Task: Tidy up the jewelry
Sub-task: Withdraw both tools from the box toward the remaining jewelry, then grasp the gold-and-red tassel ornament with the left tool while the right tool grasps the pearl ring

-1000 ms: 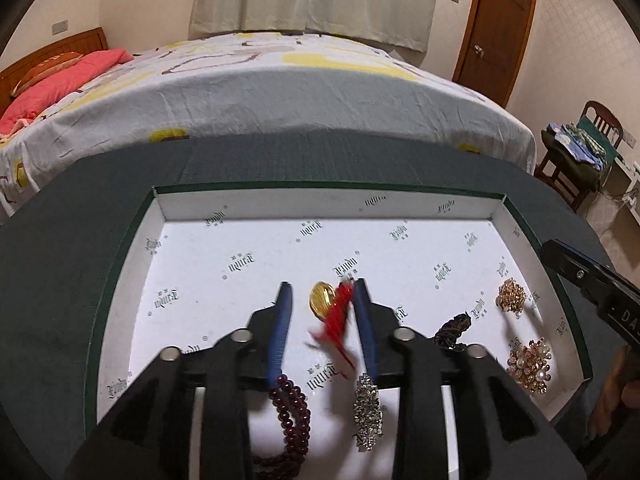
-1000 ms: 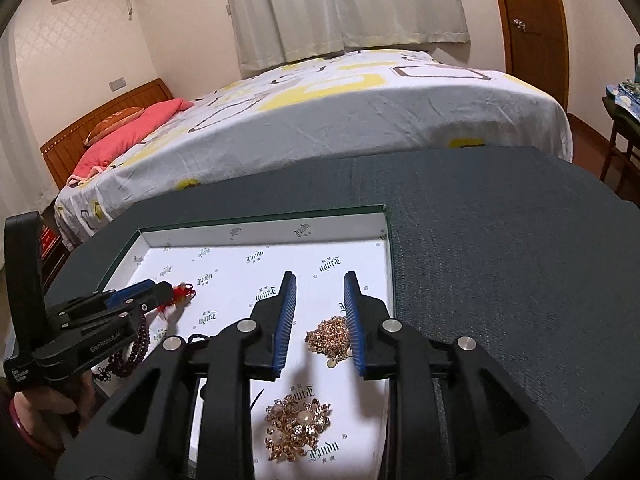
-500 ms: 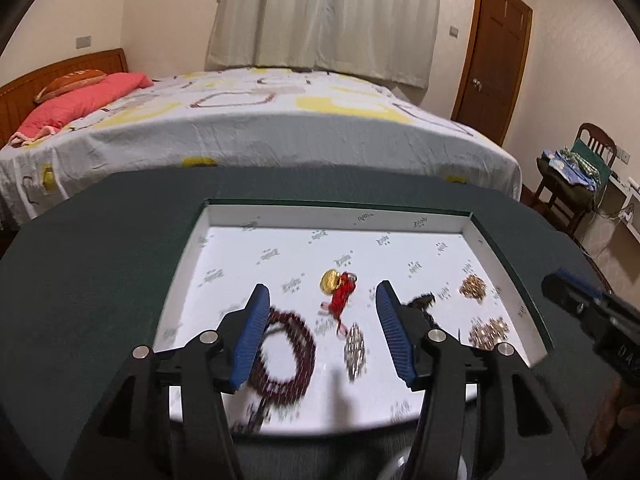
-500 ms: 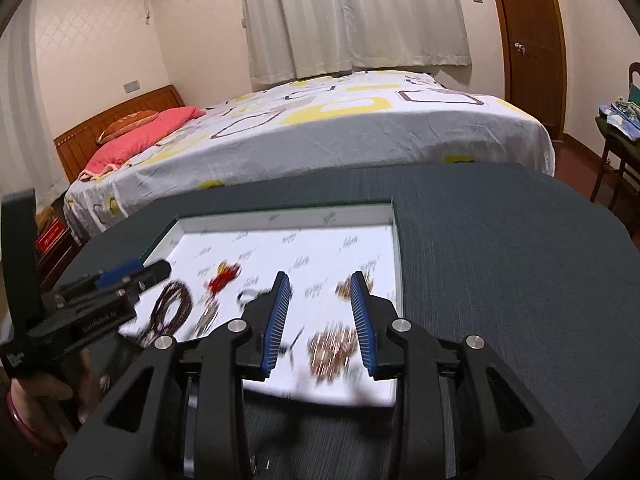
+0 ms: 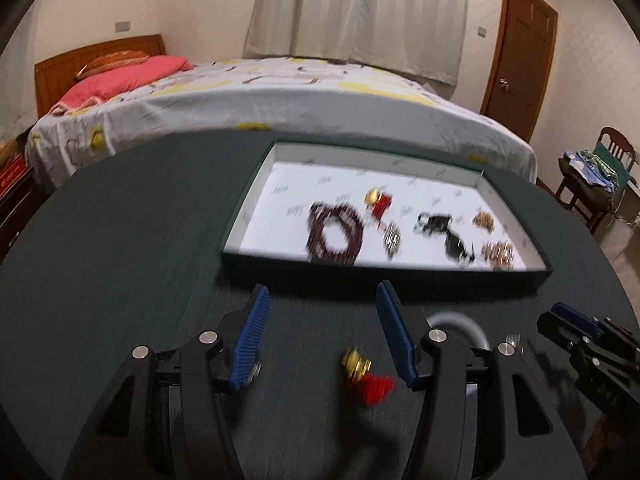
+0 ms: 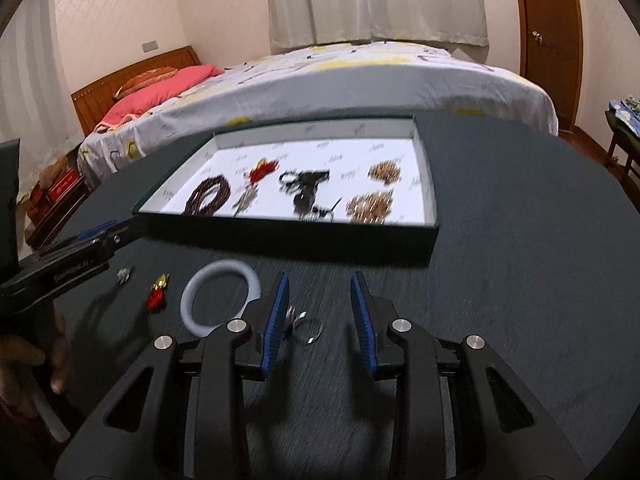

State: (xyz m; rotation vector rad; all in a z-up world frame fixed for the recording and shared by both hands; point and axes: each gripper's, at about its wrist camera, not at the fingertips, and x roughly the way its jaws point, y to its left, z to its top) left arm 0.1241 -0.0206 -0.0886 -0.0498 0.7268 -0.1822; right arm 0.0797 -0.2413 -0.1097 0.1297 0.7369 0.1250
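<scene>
A dark green tray (image 5: 384,276) lined in white holds a dark red bead bracelet (image 5: 336,236), a gold and red tassel piece (image 5: 378,200), a silver piece, a black item (image 5: 444,232) and two gold clusters (image 5: 498,254). My left gripper (image 5: 323,296) stands open over the dark table in front of the tray. A second red tassel piece (image 5: 362,372) lies loose on the table between its fingers. My right gripper (image 6: 320,284) is open too, with small silver rings (image 6: 304,322) on the table by its left finger. A pale bangle (image 6: 220,298) lies just left of it.
A small silver piece (image 6: 125,274) lies near the left gripper (image 6: 100,236), held by a hand (image 6: 24,360). Beyond the round table stands a bed (image 5: 280,96). A door (image 5: 520,52) and a chair with clothes (image 5: 596,176) are to the right.
Both grippers drew back out of the tray to the table in front of it. The left jaws widened and left the red tassel piece lying in the tray.
</scene>
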